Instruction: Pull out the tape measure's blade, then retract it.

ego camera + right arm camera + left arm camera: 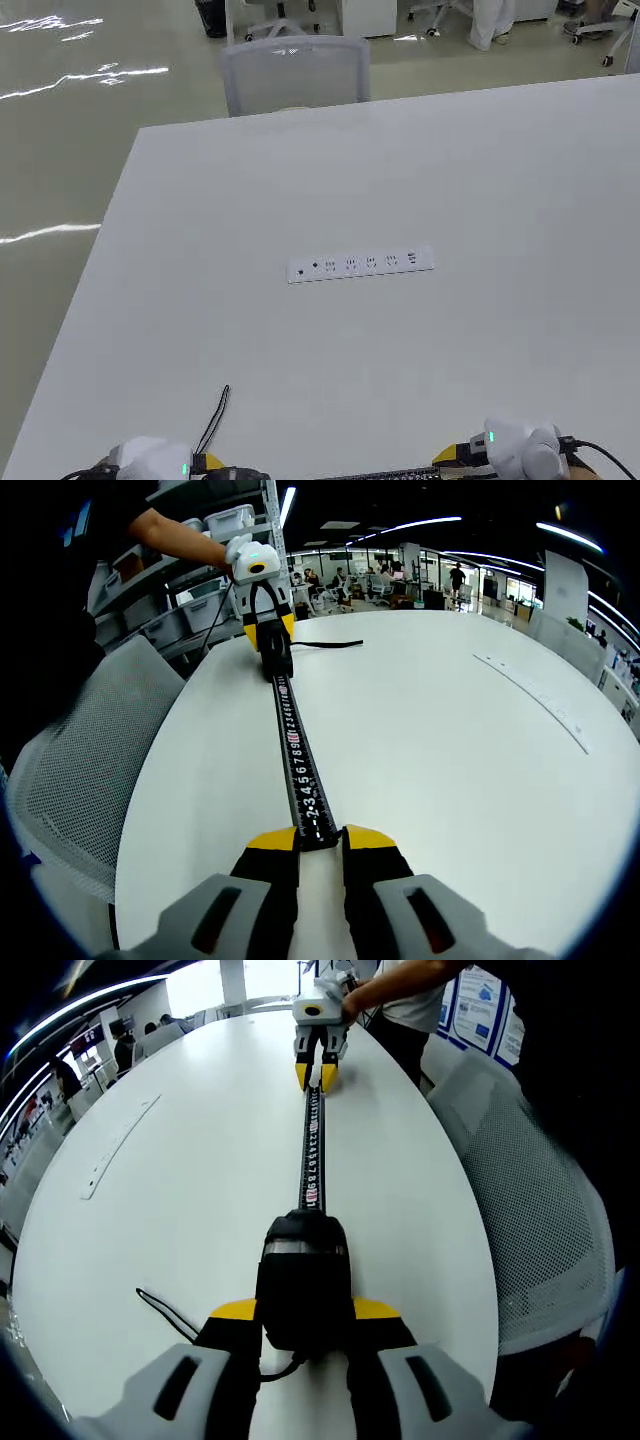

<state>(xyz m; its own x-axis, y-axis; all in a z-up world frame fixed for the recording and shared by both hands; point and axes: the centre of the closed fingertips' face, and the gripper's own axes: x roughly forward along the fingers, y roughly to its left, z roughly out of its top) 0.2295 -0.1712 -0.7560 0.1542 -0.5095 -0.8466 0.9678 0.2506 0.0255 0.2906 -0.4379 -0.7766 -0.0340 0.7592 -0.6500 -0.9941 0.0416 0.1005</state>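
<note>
Head view: one white tabletop, one power strip mid-tabletop, lying parallel to the near edge. One far chair is pushed up to the far edge. Two grippers sit at the near edge: left gripper toward the near-left corner, right gripper further along to the right. One thin black strap lies on the tabletop just beyond the left gripper. A short run of the blade shows between the two, along the near edge.

Left gripper view: both jaws are clenched on the one tape measure (black case, resting on the tabletop). The blade is out, lying flat and straight along the near edge to the right gripper. The strap lies beside the case. One near chair stands just off that edge.

Right gripper view: both jaws are pinched on the blade's tip end, numbers facing up. The blade's other end enters the case, which is gripped by the left gripper (a hand is on it). The power strip is well apart, mid-tabletop.
</note>
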